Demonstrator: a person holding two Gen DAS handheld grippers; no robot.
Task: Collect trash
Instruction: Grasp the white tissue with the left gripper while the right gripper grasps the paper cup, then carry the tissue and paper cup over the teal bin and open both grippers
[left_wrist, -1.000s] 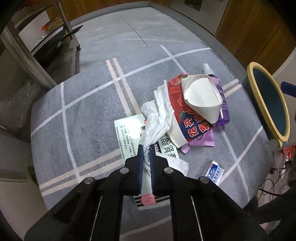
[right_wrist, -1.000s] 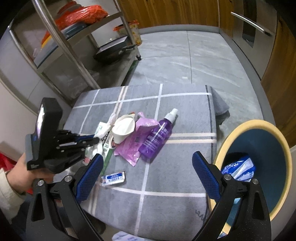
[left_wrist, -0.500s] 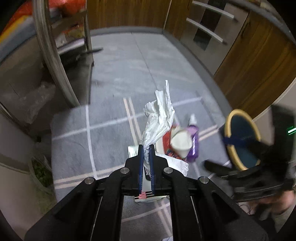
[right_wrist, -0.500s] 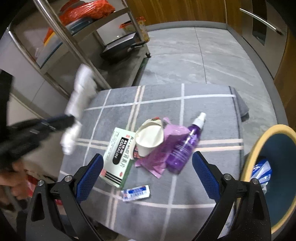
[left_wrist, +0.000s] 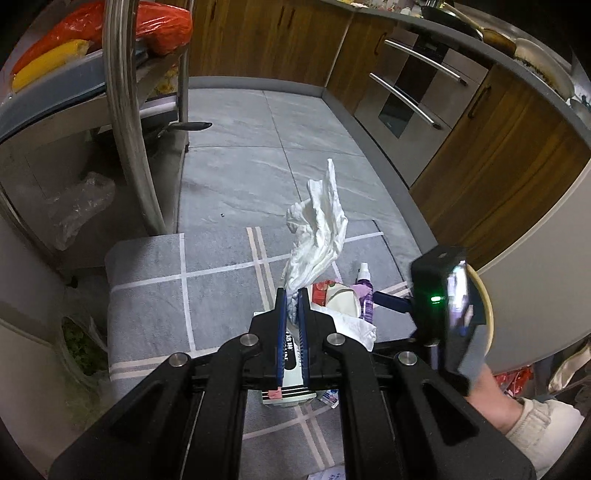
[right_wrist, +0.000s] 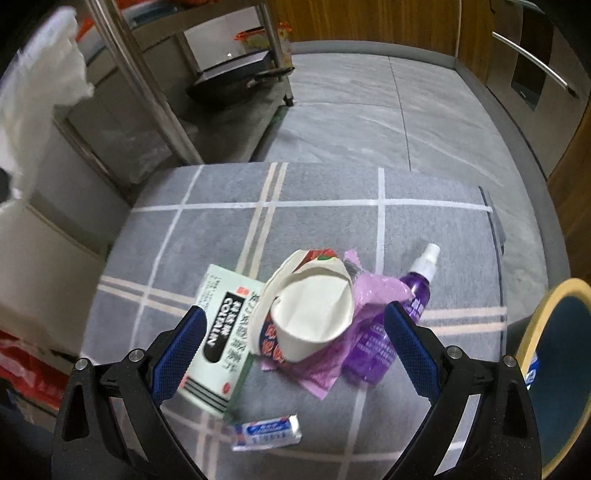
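Left gripper (left_wrist: 291, 295) pinched tight on the crumpled white tissue (left_wrist: 317, 232) — it hangs clear above the grey checked mat (right_wrist: 332, 192), nothing under it. Tissue is soft and near weightless, I judge; grip is low on the bunched end, rest flops loose, may flutter or snag.

Right gripper (right_wrist: 291, 343) jaws spread wide, holding nothing, hovering over the pile: squashed paper cup (right_wrist: 314, 321) atop a pink wrapper (right_wrist: 373, 291), purple spray bottle (right_wrist: 391, 332) just right of it, green medicine box (right_wrist: 218, 339) left, small sachet (right_wrist: 266, 435) nearest. Cup is thin, crushable — I'd take it across the rim. Bin (right_wrist: 539, 321) sits at far right.
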